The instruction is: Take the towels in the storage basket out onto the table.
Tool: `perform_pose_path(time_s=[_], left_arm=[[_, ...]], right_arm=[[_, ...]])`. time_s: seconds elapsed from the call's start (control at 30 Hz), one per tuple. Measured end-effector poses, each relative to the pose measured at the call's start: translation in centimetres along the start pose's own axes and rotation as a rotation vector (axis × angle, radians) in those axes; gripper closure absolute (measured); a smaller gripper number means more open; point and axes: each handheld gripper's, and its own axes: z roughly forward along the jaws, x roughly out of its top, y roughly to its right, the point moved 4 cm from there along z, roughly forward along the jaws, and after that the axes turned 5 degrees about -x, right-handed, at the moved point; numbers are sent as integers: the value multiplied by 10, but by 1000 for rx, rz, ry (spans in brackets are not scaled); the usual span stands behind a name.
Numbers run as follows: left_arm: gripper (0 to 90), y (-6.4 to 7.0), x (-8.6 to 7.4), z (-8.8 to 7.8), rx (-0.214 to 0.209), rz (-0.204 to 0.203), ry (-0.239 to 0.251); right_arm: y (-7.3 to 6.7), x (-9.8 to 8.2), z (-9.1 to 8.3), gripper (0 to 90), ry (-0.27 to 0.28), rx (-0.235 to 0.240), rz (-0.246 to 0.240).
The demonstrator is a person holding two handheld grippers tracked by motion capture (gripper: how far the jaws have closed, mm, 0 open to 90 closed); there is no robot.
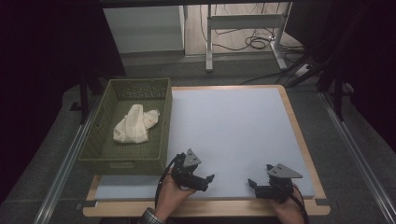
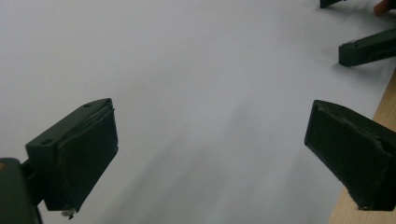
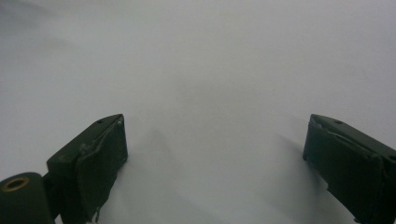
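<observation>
A cream cloth (image 1: pixel 135 123) lies crumpled inside an olive-green slatted basket (image 1: pixel 161 135) at the table's left. Near the front edge, a hand holds my left gripper (image 1: pixel 208 182) low over the pale grey mat (image 1: pixel 233 126), to the right of the basket's front corner. Its jaws stand wide apart with nothing between them, and the left gripper (image 2: pixel 212 154) has only bare mat ahead. My right gripper (image 1: pixel 259 176) rests at the front right, also open and empty. Between the right gripper's (image 3: pixel 217 158) pads there is only mat. The right gripper's fingers (image 2: pixel 366 46) appear far off in the left gripper view.
The mat covers a wooden table (image 1: pixel 306 154) whose edge shows along the right and front. Metal rails (image 1: pixel 65 163) run along both sides of the table. Behind it stand a white stand's legs (image 1: pixel 243 28) and floor cables (image 1: pixel 257 43).
</observation>
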Motion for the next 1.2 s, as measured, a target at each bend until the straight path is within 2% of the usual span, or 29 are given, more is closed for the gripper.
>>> perform_pose_path(time_s=[0.63, 0.87, 1.03, 1.2], left_arm=[[28, -19, 44, 10, -11, -10, -24], [28, -25, 63, 5, -33, -20, -15], [28, -29, 77, -1, -8, 2, -26], [28, -36, 90, -9, -1, -2, -31]], right_arm=[[0, 0, 0, 67, 0, 1, 0], [0, 0, 0, 67, 2, 1, 0], [0, 0, 0, 67, 3, 0, -1], [0, 0, 0, 67, 3, 1, 0]])
